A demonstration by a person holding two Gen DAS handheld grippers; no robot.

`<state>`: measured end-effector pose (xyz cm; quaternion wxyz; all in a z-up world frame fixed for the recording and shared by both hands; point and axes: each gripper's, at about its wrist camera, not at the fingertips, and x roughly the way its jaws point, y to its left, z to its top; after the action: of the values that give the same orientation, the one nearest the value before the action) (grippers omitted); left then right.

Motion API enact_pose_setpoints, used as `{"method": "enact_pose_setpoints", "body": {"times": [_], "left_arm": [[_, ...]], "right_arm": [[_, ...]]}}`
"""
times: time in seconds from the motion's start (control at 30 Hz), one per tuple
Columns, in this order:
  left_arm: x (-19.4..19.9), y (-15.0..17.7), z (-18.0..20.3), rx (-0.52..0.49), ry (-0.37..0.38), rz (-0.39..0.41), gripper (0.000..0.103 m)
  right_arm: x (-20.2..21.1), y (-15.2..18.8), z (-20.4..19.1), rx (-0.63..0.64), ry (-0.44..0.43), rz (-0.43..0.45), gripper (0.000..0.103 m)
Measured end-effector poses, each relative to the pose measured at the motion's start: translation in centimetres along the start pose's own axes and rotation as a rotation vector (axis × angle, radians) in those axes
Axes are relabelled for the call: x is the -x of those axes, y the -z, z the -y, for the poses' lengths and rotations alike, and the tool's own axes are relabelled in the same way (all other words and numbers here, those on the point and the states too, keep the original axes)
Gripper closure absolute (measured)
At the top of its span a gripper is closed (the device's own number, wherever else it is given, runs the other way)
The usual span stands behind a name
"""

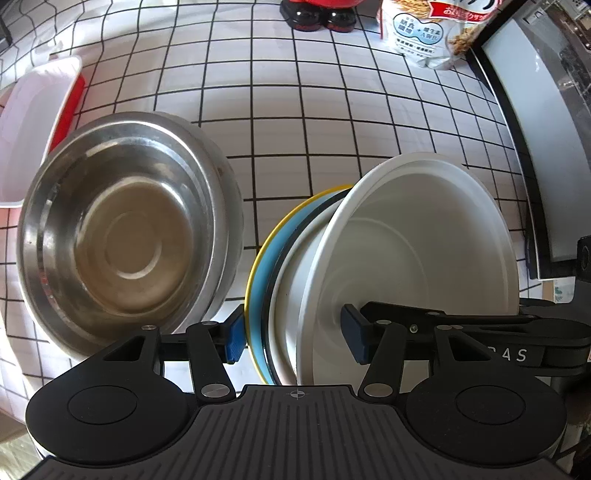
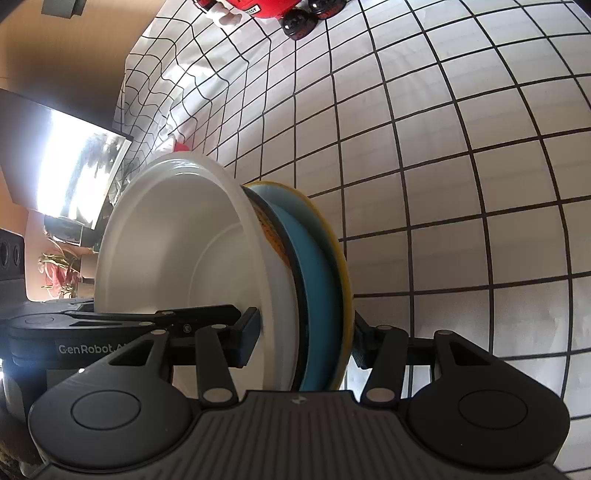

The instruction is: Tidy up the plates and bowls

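Both grippers are clamped on the same stack of dishes, one from each side. Left gripper (image 1: pixel 295 332) has its blue pads (image 1: pixel 234 341) spread pretty wide w/ the whole stack (image 1: pixel 280 295) pinched between them: one pad presses the yellow plate (image 1: pixel 258 251) on the outside, the other sits inside the white bowl (image 1: pixel 424 240). Right gripper (image 2: pixel 306 343) does the same thing mirrored, one finger inside the white bowl (image 2: pixel 177 240) and the other behind the yellow plate (image 2: pixel 345 273), jaws about as wide as the stack is thick.

Stack is held on edge, tipped up vertical rather than lying flat, over the white tablecloth w/ black grid lines (image 1: pixel 295 129). Order from the outside in: yellow plate, then a blue one (image 1: pixel 260 291), then a dark rim, then white pieces nested into the big white bowl. In the right wrist view there's an orange patterned band (image 2: pixel 275 236) showing btw the white bowl and the blue plate (image 2: pixel 317 280).

Steel bowl (image 1: pixel 125 232) sits on the cloth just left of the stack, upright, apart from it as far as can be told. Behind it a white tray w/ red side (image 1: pixel 40 122). Far end of the table has a red toy w/ black feet (image 1: pixel 319 14) and a cereal bag (image 1: pixel 424 33). Dark-framed screen (image 1: pixel 517 147) off to the right edge.
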<state>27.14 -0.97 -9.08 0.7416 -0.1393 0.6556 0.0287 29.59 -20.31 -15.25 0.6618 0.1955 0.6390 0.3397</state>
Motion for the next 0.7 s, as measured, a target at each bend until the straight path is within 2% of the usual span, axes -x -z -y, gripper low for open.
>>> {"method": "enact_pose_setpoints", "body": {"times": [0.2,0.37,0.57,0.7], "left_arm": [[2.6,-0.5,-0.2,-0.017,0.027,0.018,0.046],[6.3,-1.4,-2.1,-0.036,0.017,0.063,0.046],[9.3,-2.0,-7.2,0.026,-0.005,0.106,0.046],[10.6,-1.9,-11.1,0.083,-0.008,0.134,0.046]], "right_arm": [[1.8,-0.7,-2.9,0.035,0.020,0.024,0.052],[1.6,-2.2,-6.9,0.084,-0.007,0.030,0.050],[-1.5,-4.4,-12.5,0.153,-0.023,0.006,0.050],[-4.0,-5.5,-16.4,0.245,-0.026,-0.009,0.050]]}}
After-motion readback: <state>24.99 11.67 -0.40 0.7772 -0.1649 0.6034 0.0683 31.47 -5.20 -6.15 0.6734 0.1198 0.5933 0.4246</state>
